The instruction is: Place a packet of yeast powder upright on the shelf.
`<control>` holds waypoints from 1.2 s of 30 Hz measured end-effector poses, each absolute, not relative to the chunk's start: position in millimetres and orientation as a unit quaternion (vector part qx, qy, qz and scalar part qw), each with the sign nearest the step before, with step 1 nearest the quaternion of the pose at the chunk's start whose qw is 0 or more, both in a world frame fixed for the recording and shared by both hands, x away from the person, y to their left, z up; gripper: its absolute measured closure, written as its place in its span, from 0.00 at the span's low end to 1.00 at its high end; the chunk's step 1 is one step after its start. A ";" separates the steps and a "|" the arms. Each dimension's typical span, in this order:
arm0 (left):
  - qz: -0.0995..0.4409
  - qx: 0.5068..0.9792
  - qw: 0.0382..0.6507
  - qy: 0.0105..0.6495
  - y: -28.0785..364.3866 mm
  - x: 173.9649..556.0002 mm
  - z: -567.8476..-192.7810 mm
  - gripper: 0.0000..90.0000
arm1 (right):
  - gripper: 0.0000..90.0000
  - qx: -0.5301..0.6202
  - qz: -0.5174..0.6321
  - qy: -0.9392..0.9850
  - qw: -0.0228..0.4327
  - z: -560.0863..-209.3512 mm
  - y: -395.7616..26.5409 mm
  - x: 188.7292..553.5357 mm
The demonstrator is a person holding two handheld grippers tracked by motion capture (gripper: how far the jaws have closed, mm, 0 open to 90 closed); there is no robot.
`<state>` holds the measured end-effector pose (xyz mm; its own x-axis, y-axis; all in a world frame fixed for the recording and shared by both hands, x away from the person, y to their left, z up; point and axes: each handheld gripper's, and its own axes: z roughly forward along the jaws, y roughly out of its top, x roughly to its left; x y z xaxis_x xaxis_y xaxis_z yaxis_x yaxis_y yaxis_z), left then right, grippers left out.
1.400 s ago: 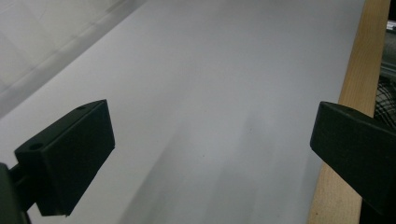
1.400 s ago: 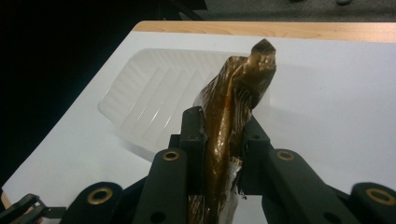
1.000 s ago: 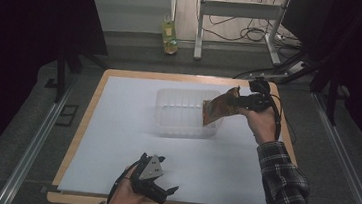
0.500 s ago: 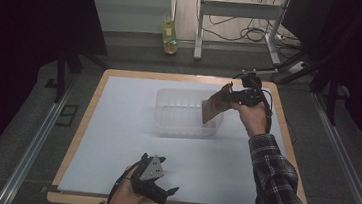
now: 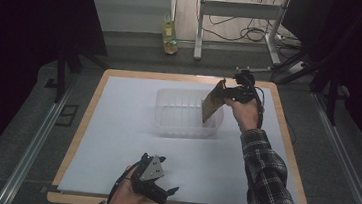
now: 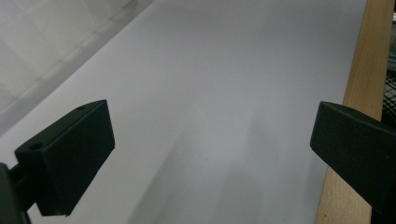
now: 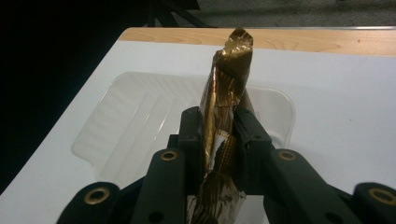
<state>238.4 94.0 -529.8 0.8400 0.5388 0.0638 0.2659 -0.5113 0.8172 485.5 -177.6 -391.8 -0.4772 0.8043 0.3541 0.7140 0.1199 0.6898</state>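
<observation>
My right gripper (image 5: 227,92) has its jaws clamped on a crinkled, gold-brown foil packet (image 5: 213,105), which I hold tilted above the right-hand end of the clear, ribbed plastic tub (image 5: 185,113); the pick-up looks done to me, and what I judge is left is lowering the packet into the tub and letting go. Nothing stands between the packet and the tub's open mouth, and the tub looks empty. Well on my side of the tub, my left gripper (image 5: 160,188) idles with its jaws wide and nothing in them, over the white sheet (image 5: 115,141) on the wooden table (image 5: 84,123).
</observation>
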 end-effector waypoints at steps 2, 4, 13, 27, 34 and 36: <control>0.159 0.856 0.432 0.234 93.3 238.0 -530.1 0.00 | 0.83 0.510 0.427 0.745 0.052 -393.7 -175.2 488.1; 0.159 0.857 0.432 0.232 93.0 237.8 -530.2 0.00 | 0.83 0.511 0.428 0.744 0.052 -395.2 -172.8 490.3; 0.159 0.856 0.434 0.232 92.6 237.4 -529.9 0.00 | 0.83 0.514 0.422 0.745 0.054 -409.9 -162.0 496.9; 0.162 0.856 0.434 0.229 91.6 237.4 -530.2 0.00 | 0.81 0.509 0.427 0.745 0.062 -417.5 -162.3 496.6; 0.167 0.853 0.435 0.234 96.3 239.5 -529.0 0.00 | 0.66 0.500 0.424 0.752 0.065 -413.8 -160.0 495.0; 0.169 0.853 0.435 0.233 96.1 239.3 -528.9 0.00 | 0.60 0.493 0.428 0.755 0.063 -413.7 -159.6 494.6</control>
<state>239.3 96.1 -528.9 0.8343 0.5447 0.0849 0.2513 -0.5129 0.8208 494.6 -159.6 -413.7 -0.5063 0.7982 0.3264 0.6898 0.1477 0.7088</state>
